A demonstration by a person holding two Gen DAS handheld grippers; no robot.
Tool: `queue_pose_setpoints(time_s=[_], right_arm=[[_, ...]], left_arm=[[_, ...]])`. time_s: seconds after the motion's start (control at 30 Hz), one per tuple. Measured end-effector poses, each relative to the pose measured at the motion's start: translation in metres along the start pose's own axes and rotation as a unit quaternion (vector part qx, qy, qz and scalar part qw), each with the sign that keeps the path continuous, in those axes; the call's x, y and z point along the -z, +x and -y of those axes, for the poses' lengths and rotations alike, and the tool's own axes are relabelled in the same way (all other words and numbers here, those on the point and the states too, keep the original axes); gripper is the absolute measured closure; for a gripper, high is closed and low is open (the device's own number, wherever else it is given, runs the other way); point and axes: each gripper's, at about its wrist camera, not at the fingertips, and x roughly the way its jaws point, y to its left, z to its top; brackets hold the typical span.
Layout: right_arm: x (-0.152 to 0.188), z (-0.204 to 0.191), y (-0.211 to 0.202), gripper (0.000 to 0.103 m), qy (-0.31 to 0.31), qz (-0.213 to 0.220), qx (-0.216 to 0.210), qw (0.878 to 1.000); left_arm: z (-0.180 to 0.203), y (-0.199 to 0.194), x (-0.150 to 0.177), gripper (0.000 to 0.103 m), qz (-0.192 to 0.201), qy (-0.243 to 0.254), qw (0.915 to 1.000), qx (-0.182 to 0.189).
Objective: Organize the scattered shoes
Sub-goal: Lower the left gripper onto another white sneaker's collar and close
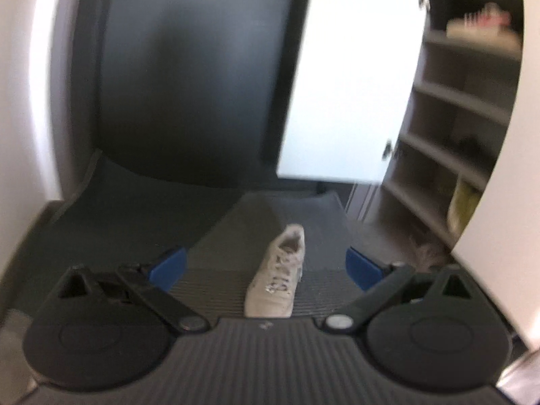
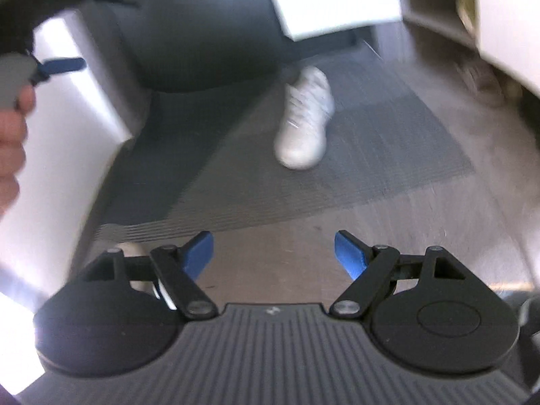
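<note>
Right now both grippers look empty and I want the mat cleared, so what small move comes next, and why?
Probably bring the left gripper down over the white sneaker. Its jaws stand open and empty, and the shoe lies alone on the grey mat, framed between the blue fingers. The open shoe cabinet waits to the right.

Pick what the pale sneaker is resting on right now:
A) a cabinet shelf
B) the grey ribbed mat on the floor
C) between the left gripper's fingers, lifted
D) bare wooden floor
B: in both wrist views the sneaker sits flat on the mat, ahead of the open left gripper and right gripper, untouched by either.
</note>
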Motion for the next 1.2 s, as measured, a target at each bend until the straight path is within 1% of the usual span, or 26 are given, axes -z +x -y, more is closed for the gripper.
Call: queue_pose_setpoints(time_s=[0.03,0.07,0.13,0.17,0.23,0.3,0.37,0.4,0.43,0.47,0.53,0.6,0.63,0.67,0.7,0.73,0.77,0.8,0.87,0.9,0.93,0.97,1.0,1.07,1.17,1.2], right_arm=[[0.0,0.005,0.009,0.022,0.003,-0.002,0.003,1.0],[0.004,0.012,0.018,0.022,0.021,0.006,0.006,1.0],[0.01,0.027,0.035,0.021,0.058,0.023,0.011,0.998],[0.017,0.035,0.038,0.021,0.101,0.024,-0.007,0.995],[0.02,0.037,0.043,0.022,0.111,0.007,-0.042,0.993],[0.024,0.035,0.039,0.022,0.09,0.018,-0.052,0.994],[0.025,0.035,0.034,0.022,0.066,0.029,-0.06,0.996],[0.024,0.035,0.028,0.022,0.052,0.036,-0.059,0.996],[0.025,0.032,0.023,0.022,0.045,0.039,-0.056,0.997],[0.027,0.031,0.015,0.022,0.027,0.042,-0.049,0.998],[0.028,0.034,0.01,0.022,0.018,0.04,-0.045,0.998],[0.031,0.036,-0.002,0.022,0.014,0.041,-0.029,0.999],[0.033,0.038,-0.009,0.022,0.012,0.041,-0.02,0.999],[0.037,0.038,-0.015,0.022,0.016,0.04,-0.009,0.999],[0.04,0.037,-0.018,0.022,0.02,0.038,-0.002,0.999],[0.043,0.037,-0.021,0.022,0.024,0.036,0.006,0.999],[0.047,0.034,-0.026,0.022,0.026,0.034,0.012,0.999],[0.051,0.032,-0.031,0.022,0.027,0.031,0.017,0.999],[0.057,0.028,-0.036,0.022,0.029,0.032,0.024,0.999],[0.06,0.027,-0.038,0.022,0.032,0.032,0.025,0.999],[0.062,0.026,-0.04,0.022,0.034,0.031,0.029,0.999],[0.065,0.025,-0.042,0.022,0.035,0.029,0.033,0.998],[0.067,0.024,-0.043,0.022,0.037,0.028,0.036,0.998],[0.068,0.024,-0.042,0.022,0.036,0.025,0.046,0.998],[0.07,0.025,-0.044,0.022,0.044,0.023,0.063,0.997],[0.07,0.025,-0.044,0.022,0.045,0.023,0.066,0.997]], left_arm=[[0.007,0.031,0.009,0.005,-0.007,0.017,0.9998,0.004],[0.013,0.052,0.017,0.005,-0.009,0.033,0.9994,0.009],[0.024,0.085,0.033,0.005,-0.005,0.072,0.9972,0.018],[0.03,0.102,0.042,0.005,-0.001,0.099,0.9948,0.023],[0.039,0.131,0.048,0.005,0.007,0.135,0.9902,0.036],[0.042,0.169,0.043,0.005,0.022,0.16,0.9857,0.048],[0.039,0.198,0.035,0.006,0.029,0.168,0.9843,0.044],[0.039,0.215,0.031,0.008,0.031,0.169,0.9844,0.039],[0.038,0.229,0.026,0.013,0.03,0.168,0.9845,0.038],[0.038,0.242,0.02,0.015,0.028,0.167,0.9847,0.039],[0.037,0.263,0.013,0.019,0.021,0.171,0.9843,0.039],[0.034,0.279,0.009,0.024,0.003,0.172,0.9841,0.043],[0.033,0.291,0.007,0.028,-0.017,0.172,0.9836,0.05],[0.033,0.302,0.006,0.03,-0.041,0.169,0.9827,0.064],[0.032,0.311,0.005,0.03,-0.064,0.164,0.9813,0.078],[0.032,0.324,0.004,0.03,-0.099,0.157,0.9774,0.101],[0.032,0.331,0.004,0.03,-0.117,0.156,0.9744,0.112],[0.036,0.338,0.005,0.03,-0.132,0.17,0.97,0.113],[0.047,0.355,0.012,0.031,-0.166,0.223,0.9554,0.098],[0.05,0.358,0.016,0.038,-0.174,0.236,0.9517,0.091],[0.052,0.362,0.021,0.062,-0.186,0.245,0.9479,0.083],[0.054,0.367,0.026,0.071,-0.199,0.253,0.9437,0.074],[0.055,0.372,0.031,0.071,-0.213,0.262,0.9393,0.063],[0.056,0.378,0.037,0.069,-0.228,0.266,0.9351,0.054],[0.057,0.377,0.041,0.074,-0.227,0.264,0.9361,0.049],[0.057,0.374,0.041,0.08,-0.224,0.261,0.9375,0.049]])
